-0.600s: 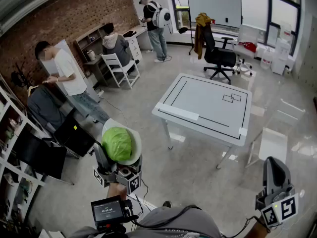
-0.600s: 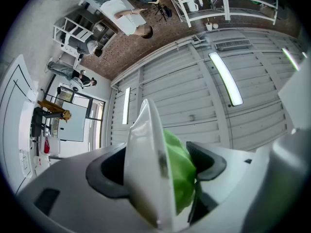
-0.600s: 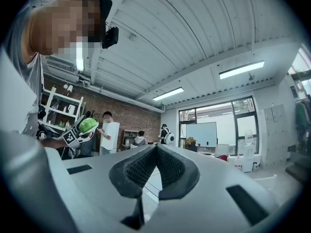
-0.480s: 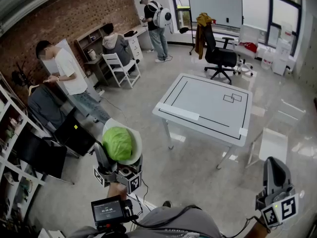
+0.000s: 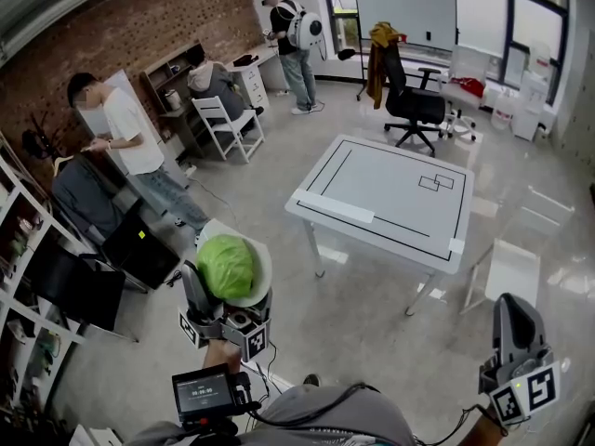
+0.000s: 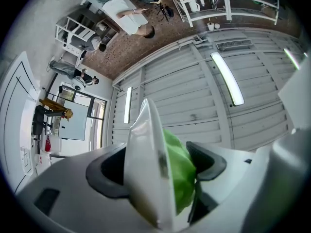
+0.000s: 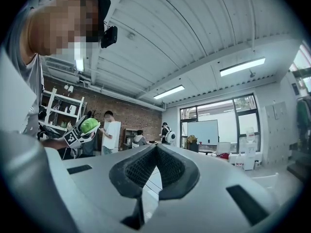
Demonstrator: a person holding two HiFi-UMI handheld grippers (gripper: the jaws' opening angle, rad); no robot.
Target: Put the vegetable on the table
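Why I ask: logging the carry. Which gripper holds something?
The left gripper: its jaws clamp a green cabbage against a white plate. The right gripper has its jaws shut together with nothing between them.

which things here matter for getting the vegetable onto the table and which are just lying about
In the job: green cabbage, white plate behind it, left tongs clamping both, white table.
Lying about: office chair, white chair, whiteboard, right tongs, shut and empty.

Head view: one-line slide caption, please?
Left gripper clamps a green cabbage against a white plate, away from the white table; right gripper shut and empty.
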